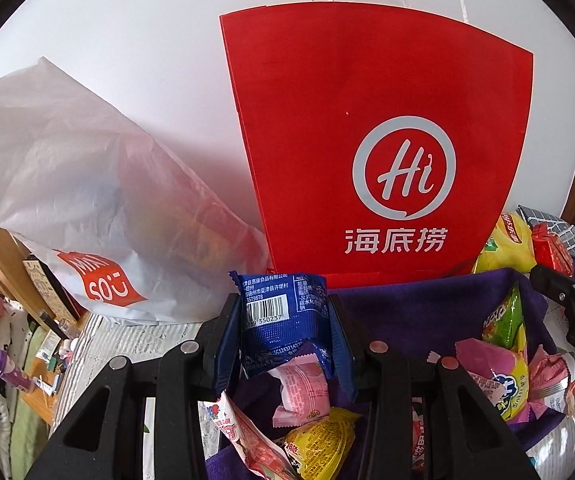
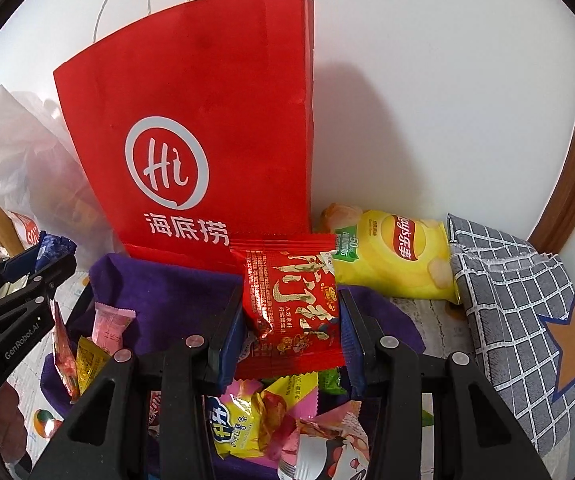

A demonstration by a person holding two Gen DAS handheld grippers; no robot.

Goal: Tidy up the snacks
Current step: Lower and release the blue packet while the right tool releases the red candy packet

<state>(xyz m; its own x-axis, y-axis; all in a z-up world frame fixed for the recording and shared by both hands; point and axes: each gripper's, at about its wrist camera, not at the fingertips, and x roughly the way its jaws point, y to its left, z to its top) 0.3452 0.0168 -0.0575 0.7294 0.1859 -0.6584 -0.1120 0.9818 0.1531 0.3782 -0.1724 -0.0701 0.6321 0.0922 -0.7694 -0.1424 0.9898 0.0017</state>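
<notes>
Left hand-held gripper (image 1: pixel 285 320) pinches blue snack packet (image 1: pixel 283 316); right hand-held gripper (image 2: pixel 293 312) pinches red snack packet (image 2: pixel 293 308). Both packets lifted above purple cloth (image 1: pixel 419 304). Next, likely: carry into red paper bag (image 1: pixel 375 120) directly ahead.

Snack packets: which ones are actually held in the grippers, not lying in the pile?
Two: the blue barcoded packet in the left gripper, and the red foil packet in the right gripper. The pink and yellow packets lie loose on the purple cloth.
</notes>
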